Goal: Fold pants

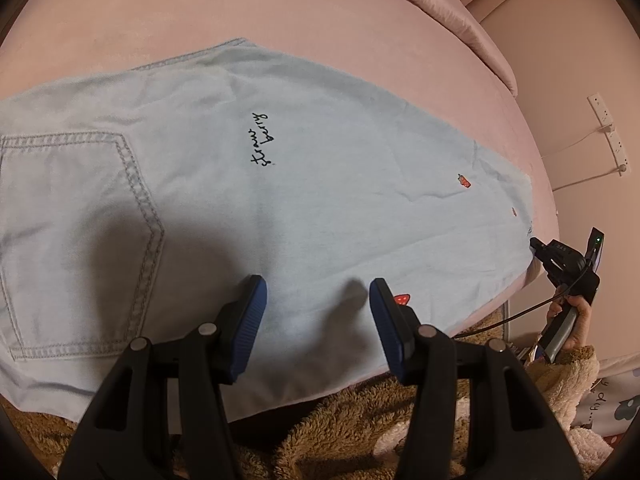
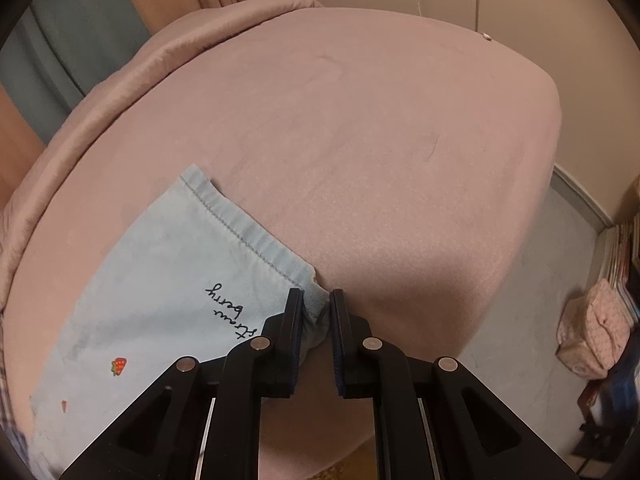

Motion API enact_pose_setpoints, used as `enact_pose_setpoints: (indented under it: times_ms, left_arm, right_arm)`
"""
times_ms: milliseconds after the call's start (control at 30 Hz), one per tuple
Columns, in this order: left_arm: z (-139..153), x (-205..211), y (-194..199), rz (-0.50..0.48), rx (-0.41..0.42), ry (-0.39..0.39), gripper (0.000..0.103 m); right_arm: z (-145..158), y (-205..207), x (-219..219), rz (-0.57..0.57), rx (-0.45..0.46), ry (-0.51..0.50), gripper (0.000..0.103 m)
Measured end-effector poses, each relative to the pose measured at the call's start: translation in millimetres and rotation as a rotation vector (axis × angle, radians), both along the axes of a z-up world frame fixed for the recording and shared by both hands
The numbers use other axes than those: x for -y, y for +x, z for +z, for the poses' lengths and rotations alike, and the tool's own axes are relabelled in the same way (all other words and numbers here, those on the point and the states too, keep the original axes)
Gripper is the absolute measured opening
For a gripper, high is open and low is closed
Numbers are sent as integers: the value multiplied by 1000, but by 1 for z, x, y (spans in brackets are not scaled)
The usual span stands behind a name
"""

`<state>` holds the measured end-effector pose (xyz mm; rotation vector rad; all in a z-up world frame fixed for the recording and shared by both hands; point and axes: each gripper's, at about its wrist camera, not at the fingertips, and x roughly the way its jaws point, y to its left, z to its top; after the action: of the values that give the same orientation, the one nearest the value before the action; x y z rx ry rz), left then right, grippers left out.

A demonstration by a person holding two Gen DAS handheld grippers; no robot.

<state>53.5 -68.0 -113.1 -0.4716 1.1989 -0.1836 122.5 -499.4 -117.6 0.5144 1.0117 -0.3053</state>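
Observation:
Light blue pants (image 1: 280, 184) with a back pocket, black "strawberry" script and small red strawberries lie flat on the pink bed (image 1: 280, 12). My left gripper (image 1: 318, 292) is open just above the pants near their front edge, holding nothing. My right gripper (image 2: 316, 308) is shut on the corner of the pants' leg hem (image 2: 240, 236) near the bed's front edge. In the left wrist view the right gripper (image 1: 538, 250) shows at the far right, at the leg end.
A rolled pink duvet (image 2: 100, 92) runs along the bed's far side. A brown fleece blanket (image 1: 340, 432) lies below the bed's front edge. A wall socket strip with a cable (image 1: 608, 132) is at right. A pink bag (image 2: 596, 332) and books stand on the floor.

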Motion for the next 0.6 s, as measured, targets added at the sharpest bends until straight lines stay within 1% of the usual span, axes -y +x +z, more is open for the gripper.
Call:
enact_pose_setpoints:
  times_ms: [367, 500, 600]
  left_arm:
    - [-1, 7, -5, 2, -23, 18, 53]
    - [-1, 7, -9, 17, -2, 25, 53]
    - [-3, 7, -12, 34, 17, 30, 53]
  right_arm:
    - [-3, -3, 3, -3, 18, 21, 11]
    - [-5, -7, 7, -5, 42, 47, 11]
    - [-6, -8, 6, -1, 48, 43, 11]
